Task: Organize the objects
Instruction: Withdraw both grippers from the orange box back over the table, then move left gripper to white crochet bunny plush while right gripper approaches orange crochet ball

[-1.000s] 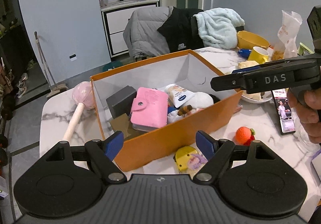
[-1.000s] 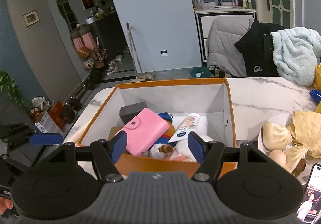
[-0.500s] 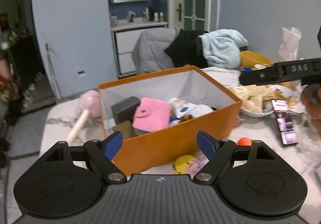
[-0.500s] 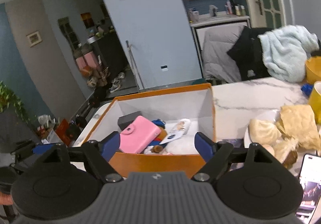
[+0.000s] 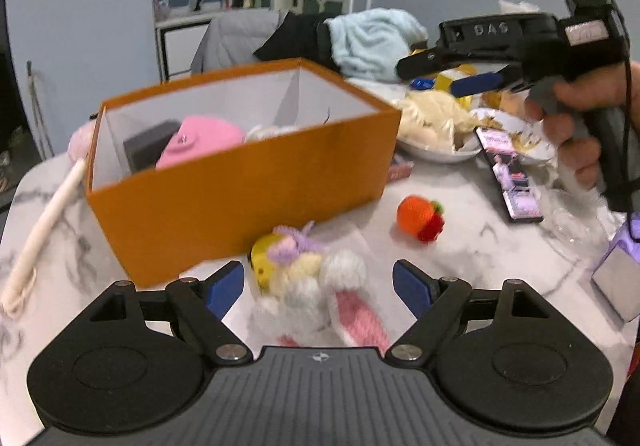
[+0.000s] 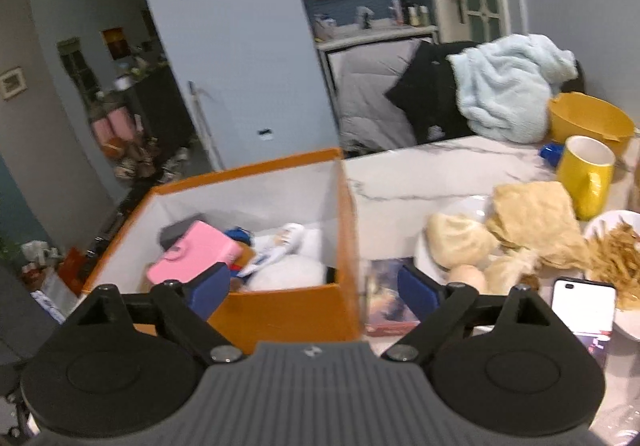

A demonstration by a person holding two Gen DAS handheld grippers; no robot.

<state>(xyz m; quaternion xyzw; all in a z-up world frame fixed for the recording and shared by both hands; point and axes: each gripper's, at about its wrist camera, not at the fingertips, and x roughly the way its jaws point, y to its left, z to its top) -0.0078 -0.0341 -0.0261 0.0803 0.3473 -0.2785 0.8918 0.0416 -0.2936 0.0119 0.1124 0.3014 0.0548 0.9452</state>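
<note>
An orange box (image 5: 248, 182) stands on the marble table and holds a pink wallet (image 5: 200, 140), a dark case and other items; it also shows in the right wrist view (image 6: 280, 310). My left gripper (image 5: 318, 288) is open just above a plush bunny (image 5: 316, 294) lying in front of the box beside a yellow toy (image 5: 264, 256). An orange knitted strawberry (image 5: 420, 216) lies to the right. My right gripper (image 6: 314, 286) is open and empty, held high near the box's right corner; it shows in the left wrist view (image 5: 472, 76).
A pink-headed massage stick (image 5: 44, 222) lies left of the box. A plate of food (image 6: 500, 238), a phone (image 5: 512, 182), a yellow mug (image 6: 586, 174), a yellow bowl (image 6: 592, 118) and a small booklet (image 6: 386, 294) sit to the right. Clothes are piled behind.
My left gripper has dropped lower and pulled back, so the plush bunny now lies between its fingers. My right gripper has risen and shifted right, away from above the box.
</note>
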